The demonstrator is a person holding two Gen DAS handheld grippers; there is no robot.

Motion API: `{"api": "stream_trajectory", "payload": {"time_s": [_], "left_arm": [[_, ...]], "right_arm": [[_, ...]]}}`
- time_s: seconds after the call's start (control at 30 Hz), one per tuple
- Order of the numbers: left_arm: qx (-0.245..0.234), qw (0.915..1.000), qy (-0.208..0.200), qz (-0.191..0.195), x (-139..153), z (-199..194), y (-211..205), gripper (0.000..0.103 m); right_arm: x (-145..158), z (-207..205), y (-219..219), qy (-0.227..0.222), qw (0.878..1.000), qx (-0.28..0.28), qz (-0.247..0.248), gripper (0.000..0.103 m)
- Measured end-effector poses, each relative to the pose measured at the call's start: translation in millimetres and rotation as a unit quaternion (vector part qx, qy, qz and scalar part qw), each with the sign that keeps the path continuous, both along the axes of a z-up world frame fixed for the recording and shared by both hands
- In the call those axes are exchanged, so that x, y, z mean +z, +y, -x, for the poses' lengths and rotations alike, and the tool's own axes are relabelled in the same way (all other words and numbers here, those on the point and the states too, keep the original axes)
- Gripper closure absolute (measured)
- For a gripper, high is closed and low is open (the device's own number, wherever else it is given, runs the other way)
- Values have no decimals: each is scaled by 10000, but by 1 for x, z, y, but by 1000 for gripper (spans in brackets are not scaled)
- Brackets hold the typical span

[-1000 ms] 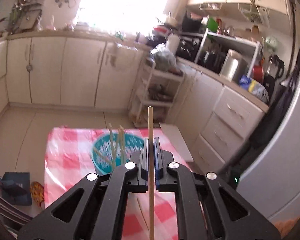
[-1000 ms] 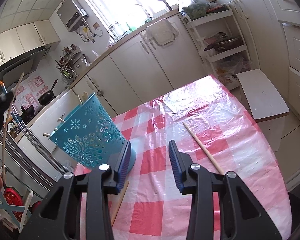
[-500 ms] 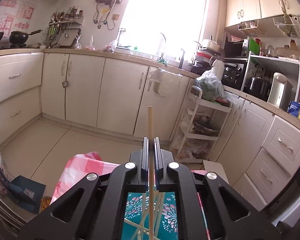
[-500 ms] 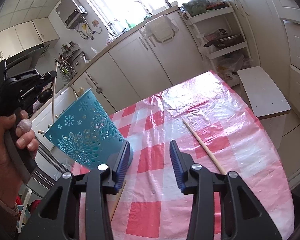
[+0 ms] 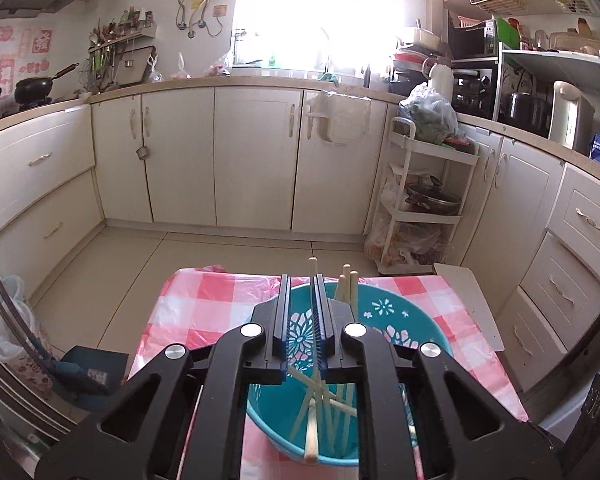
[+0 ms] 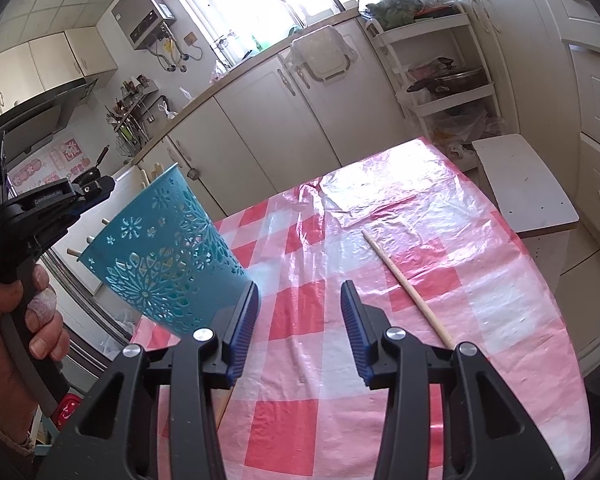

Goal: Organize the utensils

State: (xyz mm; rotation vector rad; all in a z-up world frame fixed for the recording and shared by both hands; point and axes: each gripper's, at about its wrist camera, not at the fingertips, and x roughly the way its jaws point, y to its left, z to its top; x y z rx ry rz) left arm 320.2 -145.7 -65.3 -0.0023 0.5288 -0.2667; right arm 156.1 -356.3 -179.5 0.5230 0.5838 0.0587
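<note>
A teal cut-out utensil holder (image 6: 168, 256) stands on the red-checked tablecloth (image 6: 420, 280) with several wooden chopsticks in it; it also shows in the left wrist view (image 5: 404, 332). My left gripper (image 5: 300, 304) hovers over the holder's mouth, jaws slightly apart and empty; one chopstick (image 5: 312, 428) lies inside just below it. It also shows in the right wrist view (image 6: 80, 196). My right gripper (image 6: 300, 316) is open and empty above the cloth. A loose chopstick (image 6: 404, 284) lies on the cloth to its right; another (image 6: 222, 408) lies under its left finger.
A white stool (image 6: 520, 184) stands beside the table on the right. A white shelf trolley (image 5: 420, 200) and cream kitchen cabinets (image 5: 220, 160) stand beyond the table. A blue box (image 5: 92, 368) sits on the floor at left.
My left gripper came down over the holder, opened and let go of its chopstick, which now rests inside the holder. The right gripper has barely moved.
</note>
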Motion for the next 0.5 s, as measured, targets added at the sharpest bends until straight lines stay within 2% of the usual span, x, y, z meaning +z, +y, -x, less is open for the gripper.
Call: {"api": "stream_trajectory", "payload": {"time_s": [0.3, 0.4, 0.5], "left_arm": [[-27, 9995, 63, -293, -2, 26, 4, 74], [-44, 9993, 37, -363, -1, 38, 5, 70], [-59, 9991, -35, -407, 4, 58, 10, 64]], "right_arm": [[5, 0, -8, 56, 9998, -185, 109, 59], [4, -3, -16, 256, 9990, -308, 173, 59], [-3, -11, -20, 639, 9967, -334, 380, 59]]}}
